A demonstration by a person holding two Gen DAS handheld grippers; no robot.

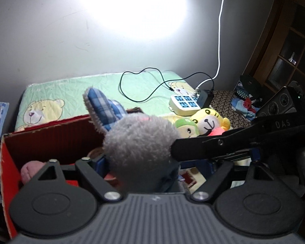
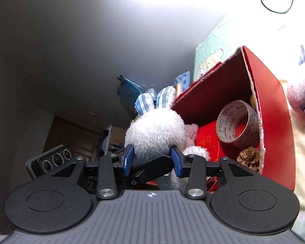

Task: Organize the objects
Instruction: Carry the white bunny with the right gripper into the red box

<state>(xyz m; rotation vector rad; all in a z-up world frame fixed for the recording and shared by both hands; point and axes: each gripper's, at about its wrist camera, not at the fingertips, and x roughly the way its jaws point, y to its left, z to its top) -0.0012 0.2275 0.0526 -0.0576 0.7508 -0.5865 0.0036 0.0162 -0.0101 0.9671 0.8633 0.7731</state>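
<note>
Both grippers clamp one bunny (image 2: 155, 131): right gripper (image 2: 152, 161) squeezing its body, left gripper (image 1: 140, 162) gripping too. Bunny hangs just beside the red box (image 2: 272, 105), tape (image 2: 236, 122) inside.

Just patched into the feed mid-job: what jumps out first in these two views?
A fluffy white rabbit toy with blue plaid ears fills the centre, clamped between both the right gripper and the left gripper. Just behind it stands an open red cardboard box holding a roll of printed tape and a pine cone.
</note>
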